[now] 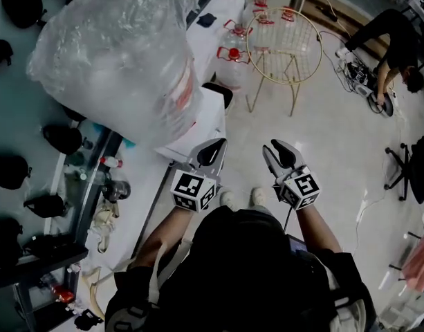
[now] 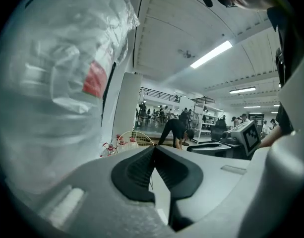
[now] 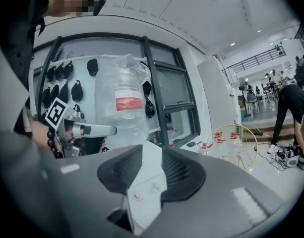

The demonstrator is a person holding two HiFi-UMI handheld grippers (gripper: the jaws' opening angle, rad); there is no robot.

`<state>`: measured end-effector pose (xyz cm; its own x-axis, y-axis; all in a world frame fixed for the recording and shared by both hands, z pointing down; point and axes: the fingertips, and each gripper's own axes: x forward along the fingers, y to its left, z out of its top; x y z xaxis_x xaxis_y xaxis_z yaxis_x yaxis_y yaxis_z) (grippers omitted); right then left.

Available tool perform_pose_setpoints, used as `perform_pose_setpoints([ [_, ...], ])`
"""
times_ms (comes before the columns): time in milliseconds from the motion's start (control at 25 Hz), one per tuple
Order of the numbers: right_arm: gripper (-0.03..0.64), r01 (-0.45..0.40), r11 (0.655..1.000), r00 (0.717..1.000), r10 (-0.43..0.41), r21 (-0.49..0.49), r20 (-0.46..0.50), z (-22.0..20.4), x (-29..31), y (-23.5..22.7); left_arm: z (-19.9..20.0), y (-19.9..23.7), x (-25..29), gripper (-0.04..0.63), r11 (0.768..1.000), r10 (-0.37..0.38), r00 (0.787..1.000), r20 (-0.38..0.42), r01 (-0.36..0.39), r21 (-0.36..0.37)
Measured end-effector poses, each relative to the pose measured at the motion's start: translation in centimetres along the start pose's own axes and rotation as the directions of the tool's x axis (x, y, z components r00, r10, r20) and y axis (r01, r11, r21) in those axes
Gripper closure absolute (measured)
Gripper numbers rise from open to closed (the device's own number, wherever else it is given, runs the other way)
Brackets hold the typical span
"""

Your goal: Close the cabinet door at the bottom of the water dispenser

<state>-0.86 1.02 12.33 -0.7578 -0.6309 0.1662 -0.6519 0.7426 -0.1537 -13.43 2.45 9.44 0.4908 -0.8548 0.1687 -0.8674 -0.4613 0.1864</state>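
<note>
Standing by the dispenser (image 1: 198, 131), a gripper in each hand, both held out level and side by side. Left gripper (image 1: 213, 152) — shut tip to tip, nothing between; right gripper (image 1: 279, 155) just beside it on the right, parted a little, clamped on nothing, only the dispenser's white corner showing through the gap in its own view. Just ahead and left of the left gripper, the dispenser's white top; on that, higher and farther left, a bottle (image 1: 122, 54) wrapped in a clear bag with a red label. Cabinet door — somewhere low on the dispenser, beneath both grippers, not to be made out in any view; open or closed, impossible to tell. Ahead of the right gripper and well apart, a wire chair (image 1: 284, 43); left of that, jugs (image 1: 234, 50) with red handles. Far ahead and right of the right gripper, a person (image 1: 391, 37) bent over the floor (image 1: 336, 137). Under the grippers, two pale shoes (image 1: 257, 196).
</note>
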Motion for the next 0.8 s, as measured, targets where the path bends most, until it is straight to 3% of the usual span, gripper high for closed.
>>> perform_pose_setpoints([
  [320, 0.556, -0.082, 0.996, 0.992, 0.084, -0.024, 0.091, 5.0, 0.9, 0.5, 3.4, 1.6, -4.2, 0.588, 0.992, 0.120, 0.990, 0.077, -0.122, 0.026],
  [440, 0.611, -0.114, 0.992, 0.988, 0.119, -0.052, 0.096, 5.9, 0.2, 0.7, 3.9, 1.3, -4.9, 0.588, 0.987, 0.157, 0.982, 0.100, -0.160, 0.021],
  [800, 0.611, -0.190, 0.981, 0.975, 0.192, -0.031, 0.109, 7.3, -1.1, -1.2, 5.5, -0.6, -4.7, 0.588, 0.971, 0.238, 0.956, 0.172, -0.237, -0.026],
])
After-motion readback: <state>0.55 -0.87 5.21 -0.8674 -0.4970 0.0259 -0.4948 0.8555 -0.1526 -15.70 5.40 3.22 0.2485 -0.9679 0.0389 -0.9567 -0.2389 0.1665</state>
